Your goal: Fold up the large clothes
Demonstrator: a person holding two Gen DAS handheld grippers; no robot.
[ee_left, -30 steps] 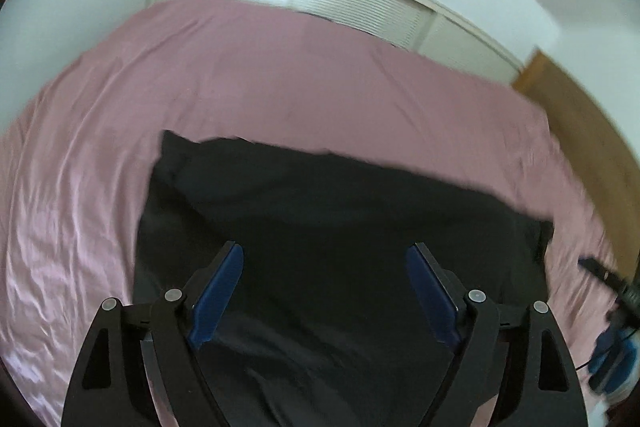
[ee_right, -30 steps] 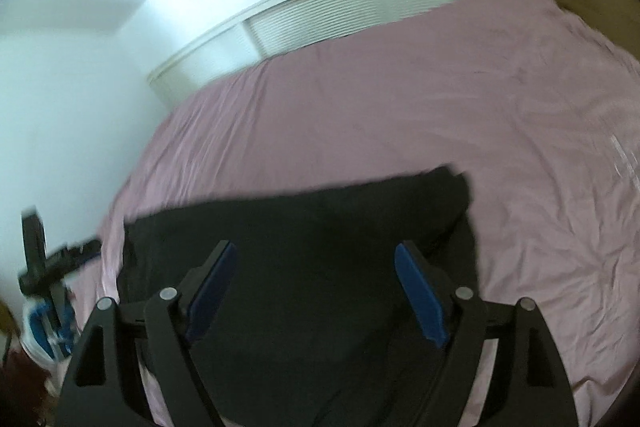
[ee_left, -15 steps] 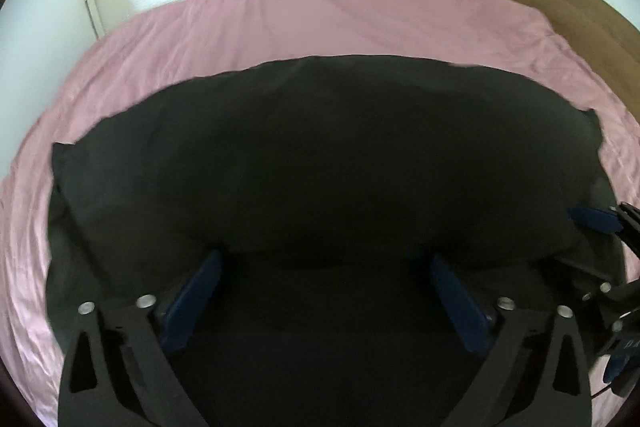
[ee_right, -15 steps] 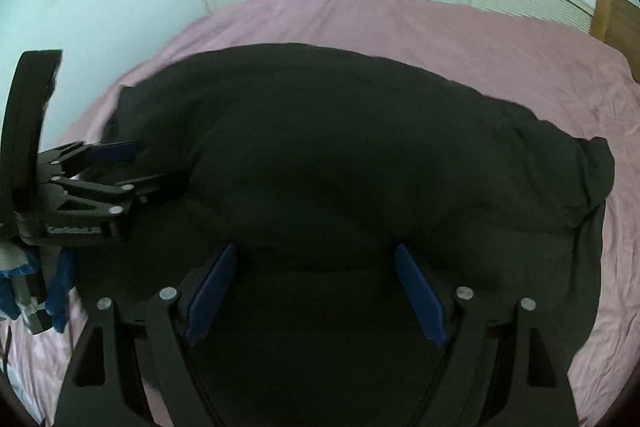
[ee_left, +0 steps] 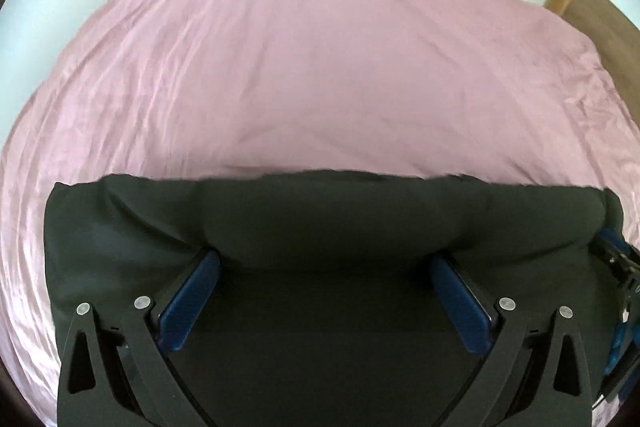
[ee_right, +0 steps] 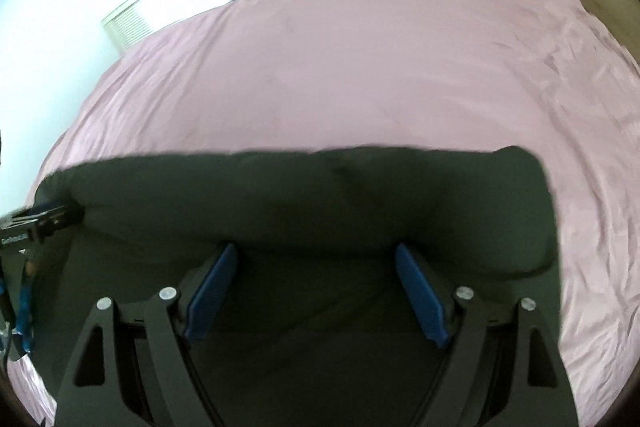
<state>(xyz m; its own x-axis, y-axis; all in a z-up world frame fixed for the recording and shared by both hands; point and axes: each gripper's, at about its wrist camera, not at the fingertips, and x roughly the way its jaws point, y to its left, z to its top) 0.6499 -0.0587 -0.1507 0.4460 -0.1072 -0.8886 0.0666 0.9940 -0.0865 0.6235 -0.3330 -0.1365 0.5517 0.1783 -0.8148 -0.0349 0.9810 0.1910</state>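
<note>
Two grippers hang side by side over one black garment (ee_left: 328, 227) that fills the lower half of both wrist views, lying on a pink bedsheet (ee_left: 304, 75) whose bare stretch takes up the middle and upper part of each frame. The left gripper (ee_left: 326, 263) stands spread wide, its jaws having just been opening, and nothing is pinched between its blue pads (ee_left: 188, 303): the cloth lies beneath and ahead of them, a rounded fold bulging up just past the tips. The right gripper (ee_right: 316, 259) is also parted, somewhat narrower, its pads (ee_right: 210, 291) free of the fabric as far as the blur allows.

The garment's long axis runs across the frame, left to right, with its far edge a nearly straight line against the sheet. Each gripper sits near one end of that span: the right one shows at the lower right edge of the left view, the left one at the left edge of the right view. The coming move probably turns on that puffed fold directly ahead of both claws, equally near to each.
</note>
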